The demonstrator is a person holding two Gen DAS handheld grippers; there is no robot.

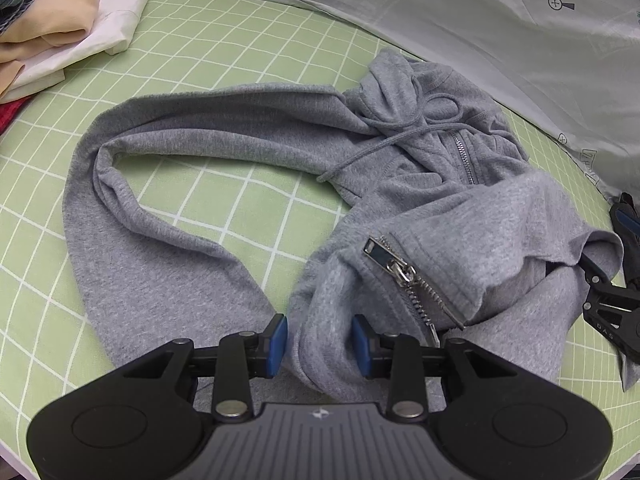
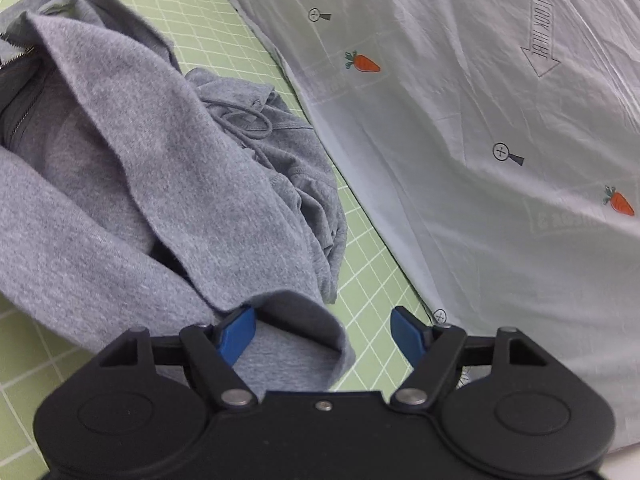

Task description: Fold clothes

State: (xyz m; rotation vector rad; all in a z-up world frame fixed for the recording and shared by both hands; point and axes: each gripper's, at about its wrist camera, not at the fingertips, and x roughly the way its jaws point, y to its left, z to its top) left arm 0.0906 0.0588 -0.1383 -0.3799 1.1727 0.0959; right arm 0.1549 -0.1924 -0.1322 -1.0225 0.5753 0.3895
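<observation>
A grey zip hoodie (image 1: 224, 136) lies crumpled on the green checked sheet (image 1: 224, 40), one sleeve looped to the left, its hood and drawstring (image 1: 404, 128) at the back. My left gripper (image 1: 319, 342) is open, its blue pads on either side of a bunched fold by the zipper (image 1: 404, 276). My right gripper (image 2: 323, 334) is open over a corner of the hoodie (image 2: 168, 168), its left pad touching the fabric edge. The right gripper also shows in the left wrist view (image 1: 612, 292) at the hoodie's right edge.
A pale quilt with carrot prints (image 2: 500, 120) lies along the right and back; it also shows in the left wrist view (image 1: 480, 12). A pile of folded beige and white clothes (image 1: 60, 28) sits at the back left.
</observation>
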